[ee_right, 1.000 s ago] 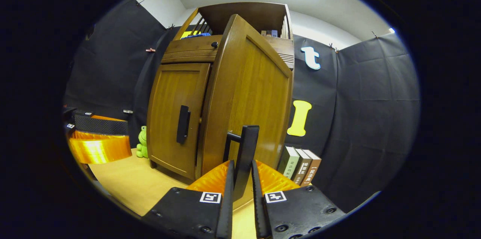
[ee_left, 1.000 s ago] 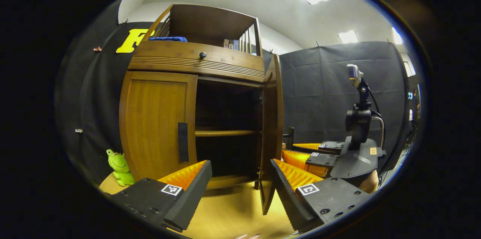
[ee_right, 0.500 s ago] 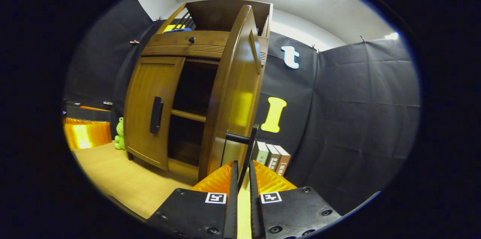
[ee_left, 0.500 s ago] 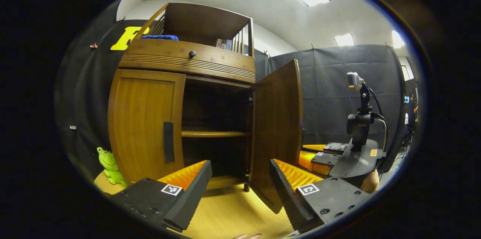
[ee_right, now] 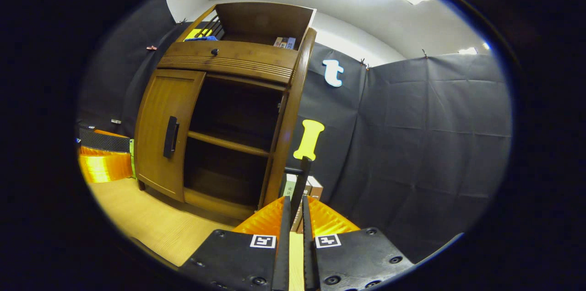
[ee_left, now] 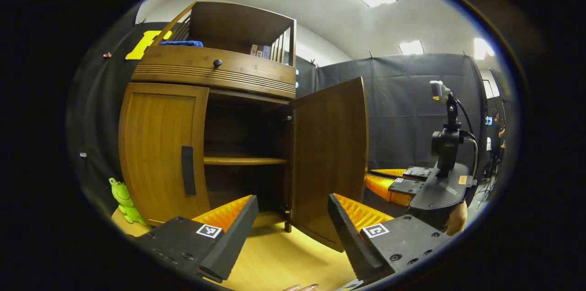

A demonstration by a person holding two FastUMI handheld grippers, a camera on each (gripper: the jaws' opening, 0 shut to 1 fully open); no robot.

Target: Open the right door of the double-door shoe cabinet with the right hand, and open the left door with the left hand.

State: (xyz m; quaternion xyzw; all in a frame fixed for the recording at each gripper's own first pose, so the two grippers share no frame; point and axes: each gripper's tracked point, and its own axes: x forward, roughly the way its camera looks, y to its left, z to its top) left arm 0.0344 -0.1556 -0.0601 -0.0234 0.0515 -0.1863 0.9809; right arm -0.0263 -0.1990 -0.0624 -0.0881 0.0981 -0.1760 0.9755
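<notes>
A: The shoe cabinet stands on the table, toward its far edge against the booth wall. Its right door is swung wide and its left door is closed flat. Which claw is nearer that closed door?

B: The left claw. It hangs in front of the cabinet's open middle with its fingers spread and nothing between them. The left door lies ahead and off to its left.

A: And the handle?

B: The left door handle is a dark bar set upright, its long axis running top to bottom, close to the door's inner edge beside the open shelf. In my view the claw has to shift left and forward, with one finger on each side of that bar.

A: What is the right claw doing?

B: The right claw is pressed together on the right door handle, a dark upright bar pinched between both fingers. From the right gripper view that door is seen nearly edge-on. It also shows over at the right of the left gripper view, well apart from the left door.

A: So the right half looks done?

B: I judge so. The left door is the step not yet done, and it should swing out toward the table's left side, where a green toy frog sits near the cabinet's corner.
</notes>
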